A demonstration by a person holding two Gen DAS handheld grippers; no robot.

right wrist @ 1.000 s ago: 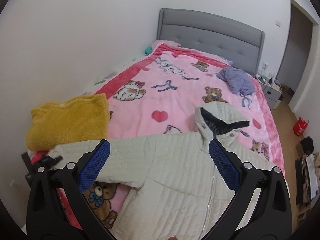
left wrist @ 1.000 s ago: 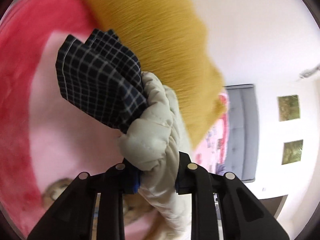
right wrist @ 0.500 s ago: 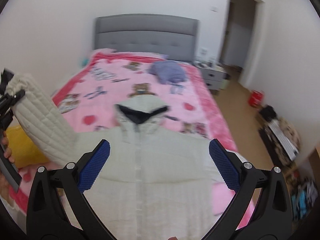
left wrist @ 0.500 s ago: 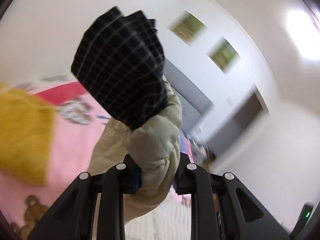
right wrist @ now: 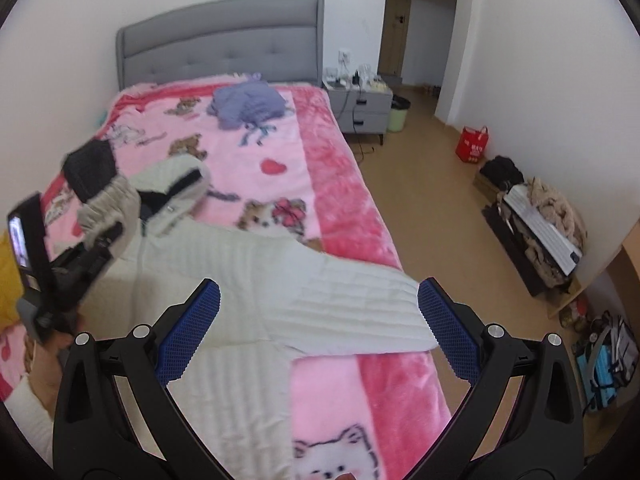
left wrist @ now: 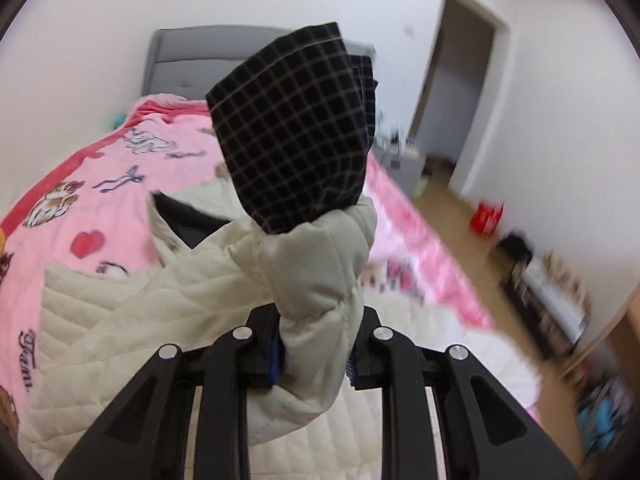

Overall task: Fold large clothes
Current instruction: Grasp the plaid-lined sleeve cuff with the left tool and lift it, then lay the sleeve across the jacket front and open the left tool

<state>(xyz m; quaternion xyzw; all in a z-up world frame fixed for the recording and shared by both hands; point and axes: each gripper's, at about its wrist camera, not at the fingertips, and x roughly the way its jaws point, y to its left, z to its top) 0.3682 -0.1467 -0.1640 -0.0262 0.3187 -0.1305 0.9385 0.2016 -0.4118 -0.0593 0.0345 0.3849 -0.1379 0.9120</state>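
I am clamping my left tongs [left wrist: 312, 364] on the soft, bulky jacket [left wrist: 132, 320] sleeve [left wrist: 320, 276] near its cuff; right tongs [right wrist: 319, 328] are hanging wide, empty.

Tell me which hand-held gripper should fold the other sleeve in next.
Right, probably. The right hand-held gripper is open and empty, over the spread sleeve. The left hand-held gripper is shut on the first sleeve.

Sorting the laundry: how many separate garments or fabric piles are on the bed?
3: the white jacket spread across the near end, a purple garment by the headboard, a yellow one at the left edge. Others may lie out of view.
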